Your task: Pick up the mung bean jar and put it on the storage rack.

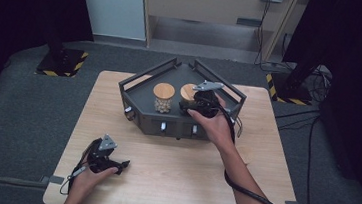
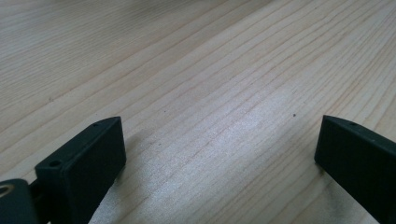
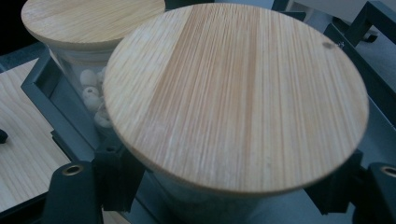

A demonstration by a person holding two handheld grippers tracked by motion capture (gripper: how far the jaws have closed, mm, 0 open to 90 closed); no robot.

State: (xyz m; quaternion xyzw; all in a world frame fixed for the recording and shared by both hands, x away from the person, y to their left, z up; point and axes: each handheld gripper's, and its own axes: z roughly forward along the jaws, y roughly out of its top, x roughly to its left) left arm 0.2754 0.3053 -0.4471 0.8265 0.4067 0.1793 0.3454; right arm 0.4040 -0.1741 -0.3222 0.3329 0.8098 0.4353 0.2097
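My right gripper (image 1: 195,105) reaches into the dark tray (image 1: 143,121), at the right jar (image 1: 188,92). Left jar (image 1: 163,97) stands just beside it, lid on. My left gripper (image 1: 121,166) rests on the table (image 1: 181,182), well apart.

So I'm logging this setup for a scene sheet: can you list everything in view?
table: one, light wood, centre of room
tray: one, dark grey, railed, far half of table
jars: two, clear with bamboo lids, inside tray; left jar holds pale beads, right jar is clamped below its lid
stands: two, black with yellow-black striped bases, on floor beyond table
cabinet: one, beige, far wall
left gripper: black, open, low over the table near the front edge
right gripper: black, shut on right jar
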